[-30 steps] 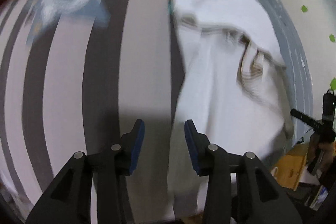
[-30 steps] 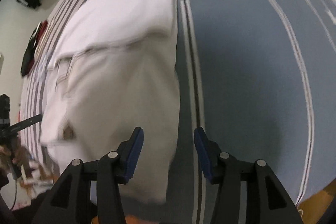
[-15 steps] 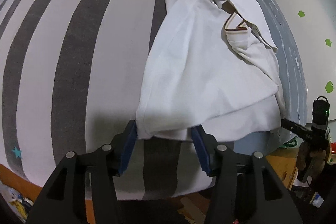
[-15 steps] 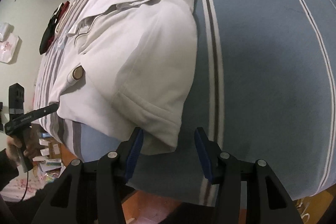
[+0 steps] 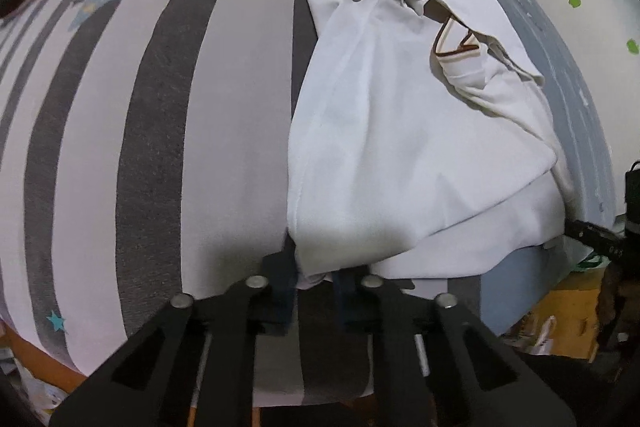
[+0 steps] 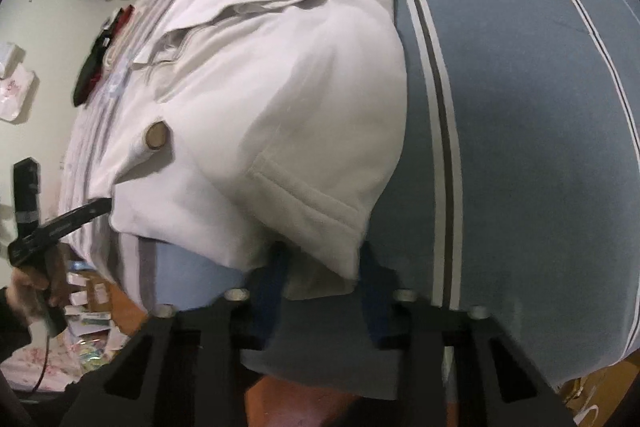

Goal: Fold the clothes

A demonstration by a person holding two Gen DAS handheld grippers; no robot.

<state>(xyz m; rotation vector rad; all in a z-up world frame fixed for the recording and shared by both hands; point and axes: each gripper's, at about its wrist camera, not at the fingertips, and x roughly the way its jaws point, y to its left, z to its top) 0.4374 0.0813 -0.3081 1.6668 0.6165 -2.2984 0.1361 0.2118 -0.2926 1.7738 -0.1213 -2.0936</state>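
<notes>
A white polo shirt [image 5: 400, 131] lies partly folded on a striped bed; its brown-trimmed collar [image 5: 456, 47] shows. My left gripper [image 5: 316, 275] has narrowed onto the shirt's near left corner, cloth between the blue pads. In the right wrist view the same shirt [image 6: 280, 99] shows a sleeve cuff [image 6: 316, 211] and a brown button [image 6: 156, 135]. My right gripper [image 6: 320, 279] straddles the shirt's near right corner, jaws still apart with cloth between them.
The bedcover is grey and white striped [image 5: 160, 131] on the left and blue [image 6: 520, 107] on the right. Dark clothes [image 6: 92, 67] lie farther up the bed. The near bed edge is just under both grippers, with floor clutter [image 6: 88, 307] below.
Both grippers moved down to the shirt's near edge. The left jaws narrowed onto the corner cloth. The right jaws now have the corner between them.
</notes>
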